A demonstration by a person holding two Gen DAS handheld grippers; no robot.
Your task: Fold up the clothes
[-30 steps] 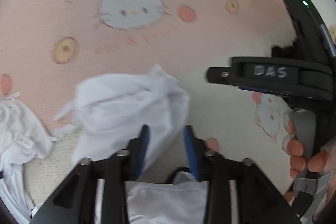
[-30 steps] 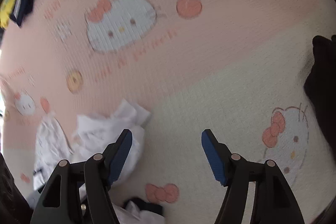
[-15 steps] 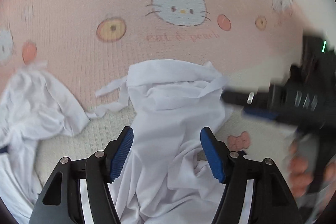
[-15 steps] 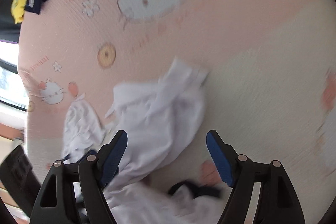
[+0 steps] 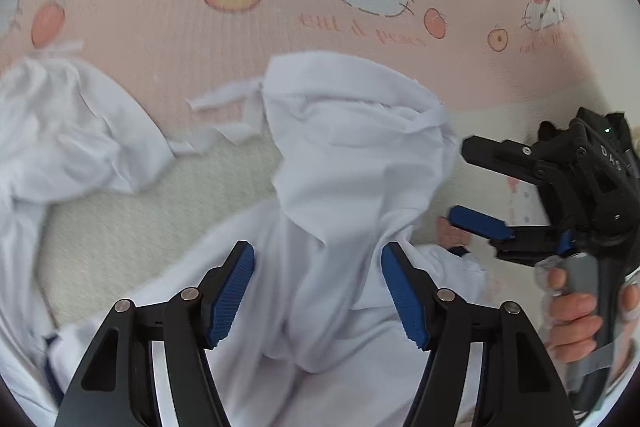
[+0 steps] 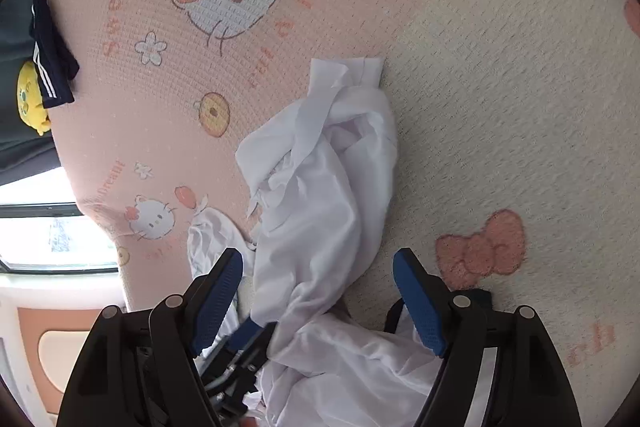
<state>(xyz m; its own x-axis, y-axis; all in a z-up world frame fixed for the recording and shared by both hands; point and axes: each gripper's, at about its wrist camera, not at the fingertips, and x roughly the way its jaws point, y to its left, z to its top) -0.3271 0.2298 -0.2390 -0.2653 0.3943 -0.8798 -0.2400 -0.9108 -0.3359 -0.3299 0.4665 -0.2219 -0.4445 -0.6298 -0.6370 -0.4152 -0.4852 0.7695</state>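
On a pink and cream cartoon-print blanket lies a crumpled white shirt, spread between both grippers. Above it, the left gripper has just been opening and now stands wide, cloth below its pads, seemingly untouched. To its right, the right gripper, held by a hand, is also spread apart, gripping nothing.
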